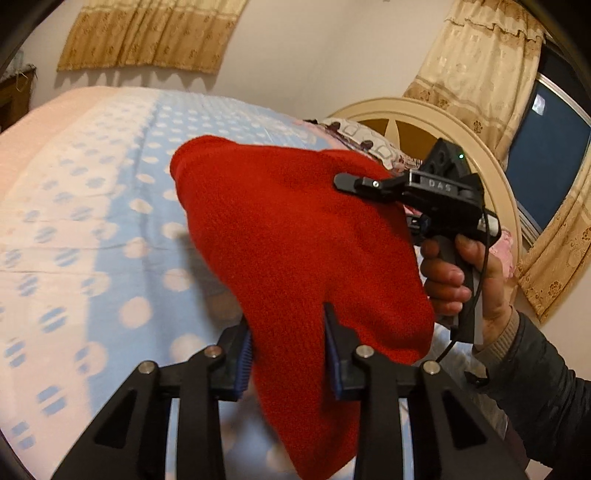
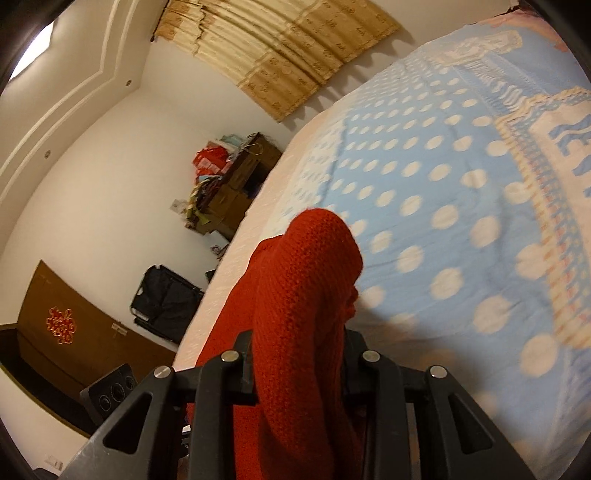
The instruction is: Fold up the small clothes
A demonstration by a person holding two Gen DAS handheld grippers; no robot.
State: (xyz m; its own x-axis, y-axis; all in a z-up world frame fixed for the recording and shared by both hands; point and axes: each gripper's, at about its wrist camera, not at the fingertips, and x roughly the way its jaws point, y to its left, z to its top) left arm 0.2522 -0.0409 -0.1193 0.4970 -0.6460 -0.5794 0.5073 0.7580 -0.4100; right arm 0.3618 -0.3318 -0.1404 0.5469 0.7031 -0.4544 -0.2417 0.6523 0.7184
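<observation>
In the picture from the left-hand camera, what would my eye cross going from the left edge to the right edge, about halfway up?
Polka-dot bedspread → red knitted garment → right gripper clamped on the garment's edge → person's hand on its handle → round cream headboard → patterned curtain.

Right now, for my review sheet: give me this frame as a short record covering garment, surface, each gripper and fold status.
garment: red knitted piece, lifted off the bed, hanging between both grippers
surface: bed with a blue bedspread with white dots
left gripper: fingers closed on the garment's near edge
right gripper: fingers closed on a bunched part of the garment; in the left wrist view it grips the far edge, a hand on its handle
fold status: not yet laid down or folded
background: beige curtains, rounded headboard
</observation>
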